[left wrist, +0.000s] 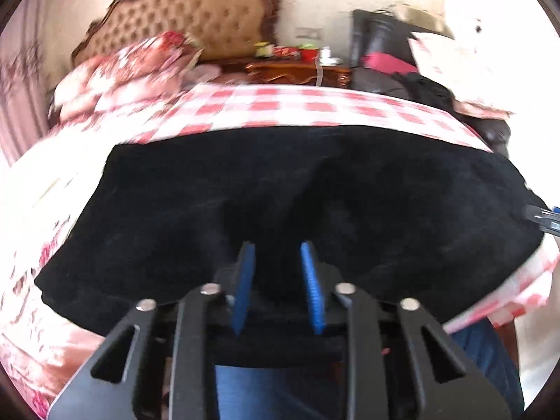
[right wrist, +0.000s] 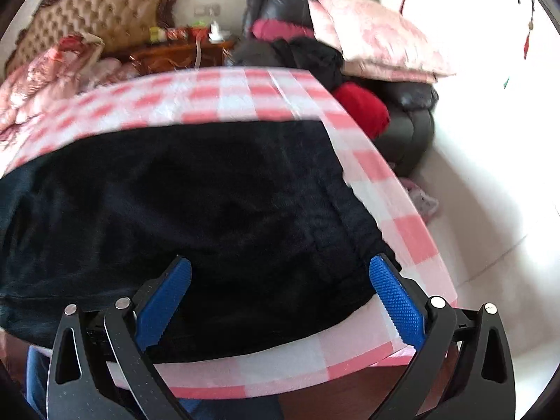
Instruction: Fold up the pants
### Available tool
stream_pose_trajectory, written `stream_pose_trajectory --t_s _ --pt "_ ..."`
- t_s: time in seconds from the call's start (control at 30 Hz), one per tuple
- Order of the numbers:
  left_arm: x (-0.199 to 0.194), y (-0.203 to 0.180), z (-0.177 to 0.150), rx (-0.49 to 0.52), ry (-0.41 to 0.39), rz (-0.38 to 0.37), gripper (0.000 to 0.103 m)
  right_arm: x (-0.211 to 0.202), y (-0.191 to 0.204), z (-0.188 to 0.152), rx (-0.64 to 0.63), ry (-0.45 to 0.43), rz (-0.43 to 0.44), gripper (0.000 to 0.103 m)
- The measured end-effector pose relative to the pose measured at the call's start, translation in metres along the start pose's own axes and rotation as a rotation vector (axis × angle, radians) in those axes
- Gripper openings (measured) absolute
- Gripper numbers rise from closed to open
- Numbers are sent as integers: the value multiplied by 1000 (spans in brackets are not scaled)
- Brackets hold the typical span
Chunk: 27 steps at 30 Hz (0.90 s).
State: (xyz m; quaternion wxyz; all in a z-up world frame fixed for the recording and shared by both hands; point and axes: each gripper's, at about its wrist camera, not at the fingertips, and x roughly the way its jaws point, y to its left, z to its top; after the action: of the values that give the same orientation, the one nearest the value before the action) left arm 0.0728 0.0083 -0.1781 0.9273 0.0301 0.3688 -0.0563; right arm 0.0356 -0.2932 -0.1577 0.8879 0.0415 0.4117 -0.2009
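Black pants [left wrist: 280, 196] lie spread across the near end of a bed with a pink-and-white checked cover [left wrist: 280, 105]; they also show in the right wrist view [right wrist: 196, 210]. My left gripper [left wrist: 278, 255] hovers over the pants' near edge, its blue pads a narrow gap apart with nothing seen between them. My right gripper [right wrist: 280, 273] is wide open over the pants' right end near the bed corner, empty. Its tip shows at the far right of the left wrist view [left wrist: 544, 215].
A tufted headboard [left wrist: 182, 17] and floral quilt [left wrist: 119, 70] lie at the far end. A wooden nightstand [left wrist: 297, 70] holds small items. A dark chair [right wrist: 402, 105] piled with clothes and a pink pillow [right wrist: 378, 38] stands right of the bed. The checked cover's edge [right wrist: 280, 367] is just below me.
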Motion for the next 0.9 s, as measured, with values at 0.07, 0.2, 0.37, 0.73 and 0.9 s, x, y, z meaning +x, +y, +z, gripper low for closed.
stream_pose_trajectory --t_s 0.07,0.2,0.37,0.73,0.9 --pt "6 20 -3 -14 15 19 25 -17 18 1 -54 -39 73 98" --pt "13 77 -15 -134 52 20 18 -28 52 -4 -129 -40 183 98" --pt "2 124 -14 -192 28 65 14 -19 79 -9 -159 0 240 98" --pt "45 69 20 -3 58 -75 32 -1 111 -32 -255 97 238 98" --pt "40 106 16 -92 72 0 27 -3 111 -34 -260 96 241 98"
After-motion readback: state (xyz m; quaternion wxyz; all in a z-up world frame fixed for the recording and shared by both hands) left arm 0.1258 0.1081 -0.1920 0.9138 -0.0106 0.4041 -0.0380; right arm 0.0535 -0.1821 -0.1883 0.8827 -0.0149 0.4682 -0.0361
